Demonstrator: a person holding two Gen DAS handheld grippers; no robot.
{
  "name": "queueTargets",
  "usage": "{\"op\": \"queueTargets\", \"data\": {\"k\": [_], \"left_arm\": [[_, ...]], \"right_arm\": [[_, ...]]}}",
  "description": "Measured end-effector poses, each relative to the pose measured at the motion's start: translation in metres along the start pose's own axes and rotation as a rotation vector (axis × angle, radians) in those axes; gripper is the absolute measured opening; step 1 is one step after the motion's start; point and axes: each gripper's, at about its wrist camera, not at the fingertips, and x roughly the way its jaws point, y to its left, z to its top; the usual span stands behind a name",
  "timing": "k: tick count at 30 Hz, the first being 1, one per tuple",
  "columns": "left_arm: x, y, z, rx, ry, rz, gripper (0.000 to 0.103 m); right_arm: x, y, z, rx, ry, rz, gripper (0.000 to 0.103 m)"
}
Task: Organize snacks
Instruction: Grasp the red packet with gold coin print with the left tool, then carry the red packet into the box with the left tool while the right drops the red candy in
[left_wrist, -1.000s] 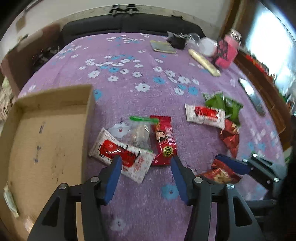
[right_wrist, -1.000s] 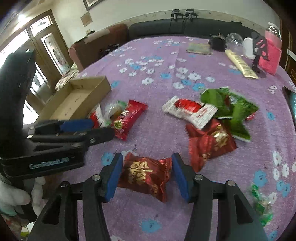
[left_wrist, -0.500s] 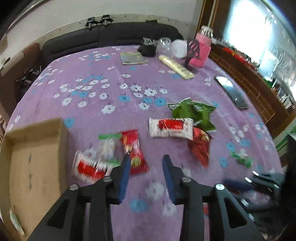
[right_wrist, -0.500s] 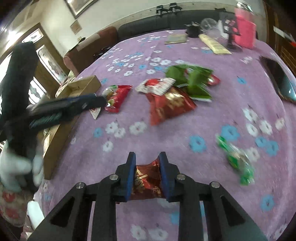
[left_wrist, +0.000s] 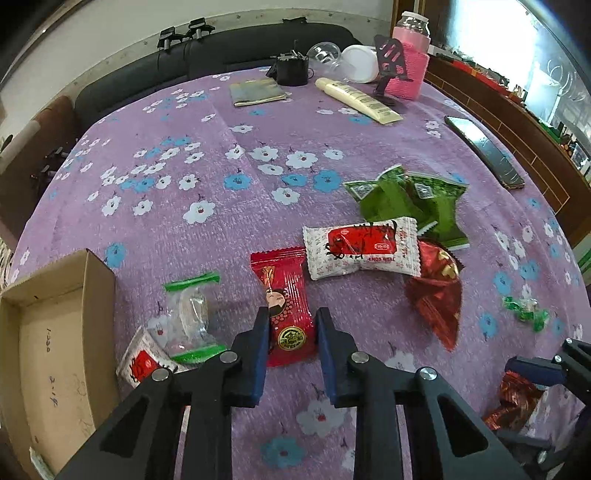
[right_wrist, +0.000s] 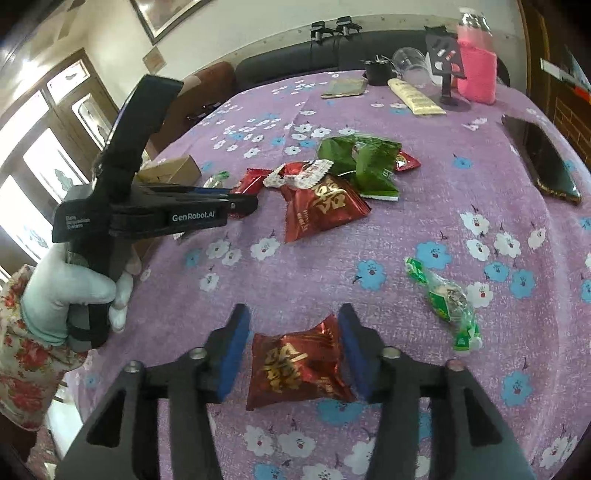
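Snack packets lie scattered on a purple flowered tablecloth (left_wrist: 207, 155). My left gripper (left_wrist: 290, 325) has its jaws narrowed around the lower end of a red candy packet with a cartoon face (left_wrist: 284, 306); the pads look in contact with its edges. My right gripper (right_wrist: 293, 328) is open, with a dark red foil packet (right_wrist: 295, 365) lying on the cloth between its fingers. A cardboard box (left_wrist: 44, 354) stands open at the left. A white-and-red packet (left_wrist: 362, 247), green packets (left_wrist: 406, 199) and another red foil packet (left_wrist: 436, 291) lie to the right.
A clear packet with green ends (left_wrist: 192, 314) and a white-red packet (left_wrist: 142, 362) lie beside the box. A small green-ended candy (right_wrist: 447, 299) lies right of my right gripper. A phone (left_wrist: 484, 151), a cream tube (left_wrist: 356, 99), a pink jar (left_wrist: 408, 62) and a black cup (left_wrist: 291, 70) stand at the far side.
My left gripper moved down onto the red cartoon packet and closed around it. My right gripper, shut on the red foil packet half a second ago, has opened and the packet lies on the cloth.
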Motion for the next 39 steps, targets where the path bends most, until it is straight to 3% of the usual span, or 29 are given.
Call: {"op": "queueTargets", "data": {"k": [5, 6, 11, 16, 22, 29, 35, 39], "left_arm": [[-0.022, 0.002, -0.007, -0.027, -0.044, -0.047, 0.023], [-0.026, 0.003, -0.009, -0.031, -0.053, -0.058, 0.023], [-0.063, 0.013, -0.022, -0.081, -0.125, -0.112, 0.023], [-0.101, 0.046, -0.046, -0.176, -0.201, -0.149, 0.023], [-0.136, 0.098, -0.080, -0.278, -0.265, -0.101, 0.024], [-0.137, 0.170, -0.126, -0.434, -0.254, -0.010, 0.024], [-0.120, 0.208, -0.145, -0.510, -0.207, 0.028, 0.024], [-0.112, 0.222, -0.147, -0.536, -0.188, 0.062, 0.024]], "right_arm": [[0.006, 0.004, -0.007, -0.012, 0.021, -0.039, 0.054], [0.005, 0.005, -0.009, -0.026, 0.013, -0.048, 0.043], [-0.006, 0.001, -0.011, 0.018, -0.003, -0.008, 0.025], [-0.012, 0.011, -0.014, 0.016, -0.009, -0.012, 0.024], [-0.029, 0.027, 0.000, 0.024, -0.063, 0.006, 0.024], [-0.020, 0.099, 0.034, -0.085, -0.075, 0.084, 0.024], [0.031, 0.185, 0.058, -0.182, -0.021, 0.173, 0.025], [0.068, 0.224, 0.067, -0.226, 0.021, 0.177, 0.025]]}}
